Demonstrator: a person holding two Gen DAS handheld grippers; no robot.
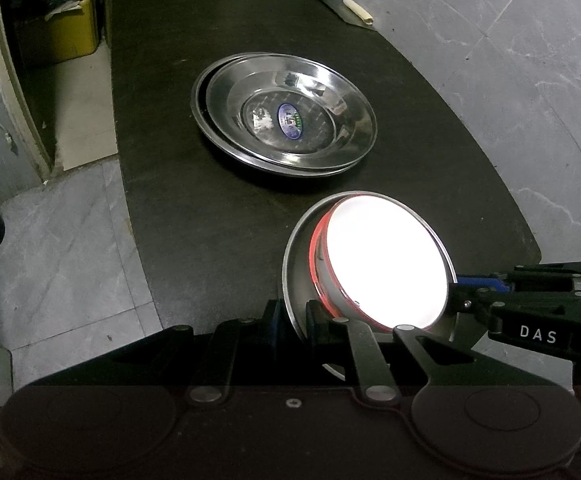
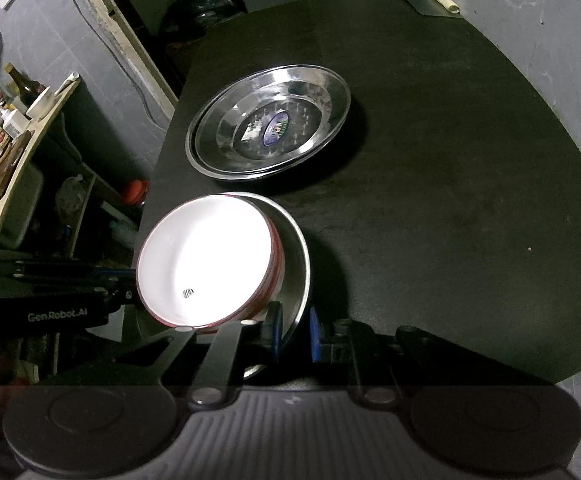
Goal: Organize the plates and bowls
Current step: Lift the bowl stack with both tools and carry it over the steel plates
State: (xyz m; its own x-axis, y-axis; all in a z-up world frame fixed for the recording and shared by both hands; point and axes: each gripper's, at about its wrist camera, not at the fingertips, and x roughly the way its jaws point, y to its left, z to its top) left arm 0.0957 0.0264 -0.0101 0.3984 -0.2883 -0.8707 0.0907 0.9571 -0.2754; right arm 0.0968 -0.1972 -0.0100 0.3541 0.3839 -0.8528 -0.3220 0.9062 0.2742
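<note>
Nearest to us, our left hand-held gripper point(image 1: 292, 322) pinches the near-left rim of a steel bowl point(image 1: 296, 280), its jaws narrow on the thin metal. Inside that bowl a white bowl with a red rim point(image 1: 386, 264) leans at a tilt, not yet settled flat. Our right hand-held gripper point(image 2: 294, 330) clamps the same steel rim on the opposite side, jaws likewise drawn tight. We judge the two-sided grip keeps the nested pair steady near the worktop's point(image 1: 430, 128) front edge while it is carried or set down. Toward the middle of the worktop, well apart, lie two stacked steel plates point(image 1: 286, 116), the upper one slightly offset, likely where like items are gathered. Only the right wrist view shows a small dark mark point(image 2: 187, 292) inside the white bowl and a cluttered shelf point(image 2: 18, 128) beyond the worktop's left edge; the left view washes the white bowl out.
</note>
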